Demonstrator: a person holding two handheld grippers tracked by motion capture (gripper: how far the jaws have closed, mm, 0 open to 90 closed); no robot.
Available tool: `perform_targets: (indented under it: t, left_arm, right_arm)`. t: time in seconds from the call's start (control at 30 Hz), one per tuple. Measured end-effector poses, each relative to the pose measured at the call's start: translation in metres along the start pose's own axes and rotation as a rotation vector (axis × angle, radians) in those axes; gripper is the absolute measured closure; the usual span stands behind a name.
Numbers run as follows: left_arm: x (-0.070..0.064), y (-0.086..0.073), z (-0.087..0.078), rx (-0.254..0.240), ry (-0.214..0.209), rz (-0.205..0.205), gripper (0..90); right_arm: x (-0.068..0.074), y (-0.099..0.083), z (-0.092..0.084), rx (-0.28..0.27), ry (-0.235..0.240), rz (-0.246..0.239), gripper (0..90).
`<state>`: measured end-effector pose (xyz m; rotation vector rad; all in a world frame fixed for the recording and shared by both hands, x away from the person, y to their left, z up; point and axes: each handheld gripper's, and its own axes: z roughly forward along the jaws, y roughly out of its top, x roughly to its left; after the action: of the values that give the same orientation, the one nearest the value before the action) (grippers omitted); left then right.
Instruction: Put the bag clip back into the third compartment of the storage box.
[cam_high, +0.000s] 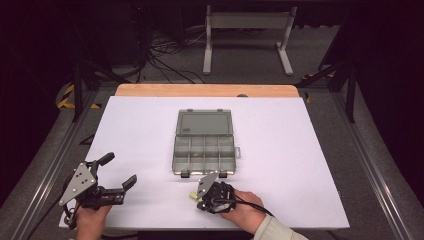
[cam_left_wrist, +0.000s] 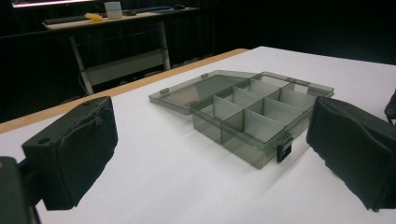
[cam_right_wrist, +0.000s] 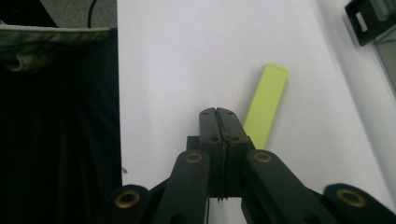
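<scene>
One open grey compartment box at counter centre; left claw, jaws spread, at 8 o'clock; right claw, jaws closed empty, at 6 o'clock beside one yellow-green strip.

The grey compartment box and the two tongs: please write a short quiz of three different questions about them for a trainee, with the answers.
1. True or false: the lid of the grey compartment box is open and lies flat on the white table.
2. Which tongs have their jaws pressed together? A) left tongs B) right tongs C) both
3. Fill in: beside the right tongs, on the table, lies a yellow-green ____.

Key
1. True: the lid is folded back on the far side, and the compartments look empty.
2. B: the right gripper view shows the jaws shut with nothing between them; the left ones stand wide apart.
3. Strip: it lies alongside the jaws, not between them.
</scene>
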<state>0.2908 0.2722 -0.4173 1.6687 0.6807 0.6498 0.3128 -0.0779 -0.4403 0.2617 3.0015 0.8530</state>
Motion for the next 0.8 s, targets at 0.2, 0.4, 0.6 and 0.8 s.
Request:
perform_targets:
  t: [0.2, 0.4, 0.6, 0.8]
  left_arm:
    - [0.0, 0.0, 0.0, 0.002, -0.002, -0.002, 2.7]
    - [0.0, 0.0, 0.0, 0.001, -0.002, -0.003, 2.7]
    - [0.001, 0.0, 0.0, 0.0, -0.002, -0.004, 2.7]
    - [0.0, 0.0, 0.0, 0.001, -0.002, -0.003, 2.7]
  right_arm:
    - [-0.006, -0.002, -0.002, -0.002, -0.016, 0.008, 90.0]
    - [-0.011, -0.003, -0.003, -0.007, -0.035, 0.023, 90.0]
    - [-0.014, -0.004, -0.003, -0.004, -0.045, 0.028, 90.0]
    - [-0.015, -0.004, -0.003, -0.005, -0.044, 0.029, 90.0]
